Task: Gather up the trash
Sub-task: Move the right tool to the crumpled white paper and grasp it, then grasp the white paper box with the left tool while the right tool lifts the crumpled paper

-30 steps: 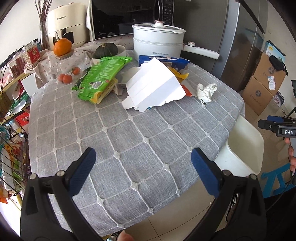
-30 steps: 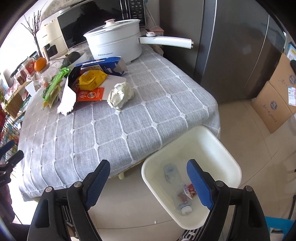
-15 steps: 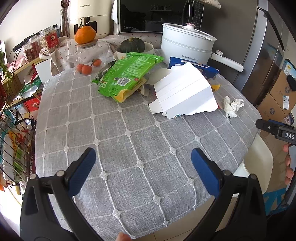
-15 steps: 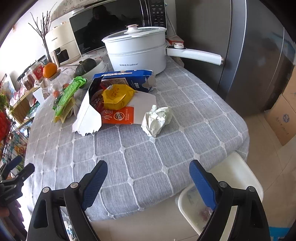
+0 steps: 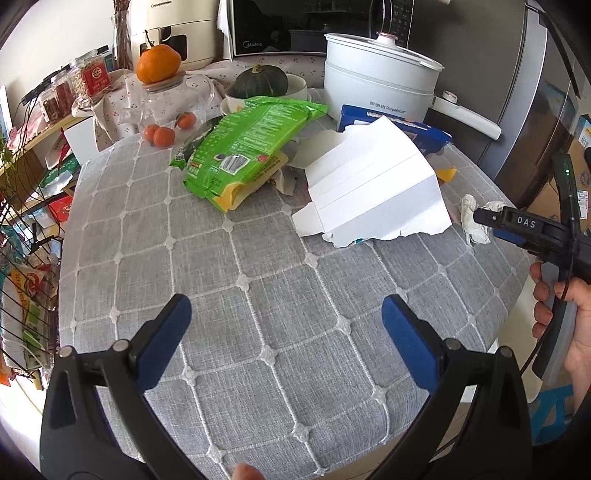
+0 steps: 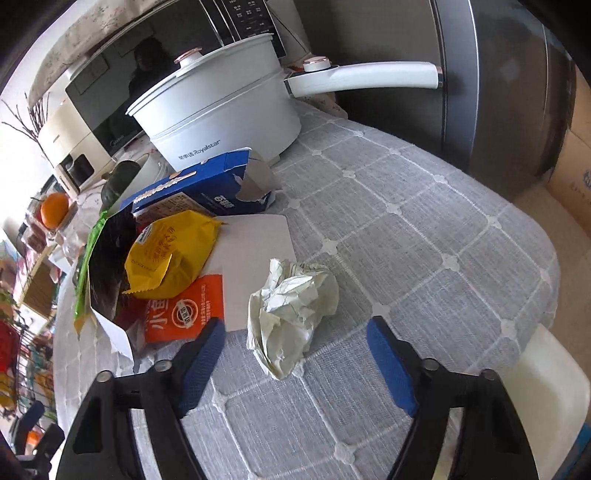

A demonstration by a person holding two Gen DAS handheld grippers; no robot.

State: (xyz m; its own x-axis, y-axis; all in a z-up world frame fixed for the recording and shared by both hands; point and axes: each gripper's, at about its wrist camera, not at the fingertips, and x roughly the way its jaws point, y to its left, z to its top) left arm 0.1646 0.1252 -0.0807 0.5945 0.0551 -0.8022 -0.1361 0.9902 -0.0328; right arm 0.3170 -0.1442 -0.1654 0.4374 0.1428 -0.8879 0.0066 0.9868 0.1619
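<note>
A crumpled white paper ball (image 6: 291, 306) lies on the grey checked tablecloth (image 6: 406, 236). My right gripper (image 6: 295, 350) is open and empty, its blue fingers just short of the ball on either side. Behind the ball lie a yellow wrapper (image 6: 173, 254), an orange packet (image 6: 188, 314) and a torn blue and white box (image 6: 207, 188). My left gripper (image 5: 286, 326) is open and empty over bare cloth. It faces the white box flap (image 5: 373, 188) and a green bag (image 5: 247, 147). The paper ball (image 5: 472, 221) and the right gripper (image 5: 517, 225) show at the right there.
A white electric pot (image 6: 221, 107) with a long handle stands behind the trash. A white bin's rim (image 6: 546, 376) shows below the table's right edge. Oranges (image 5: 159, 134), a squash in a bowl (image 5: 258, 83), jars and a microwave (image 5: 303, 26) crowd the back. A wire rack (image 5: 26, 295) stands left.
Both grippers have moved forward over the table. The right one swung from above the bin to close upon the paper ball. Both stayed open.
</note>
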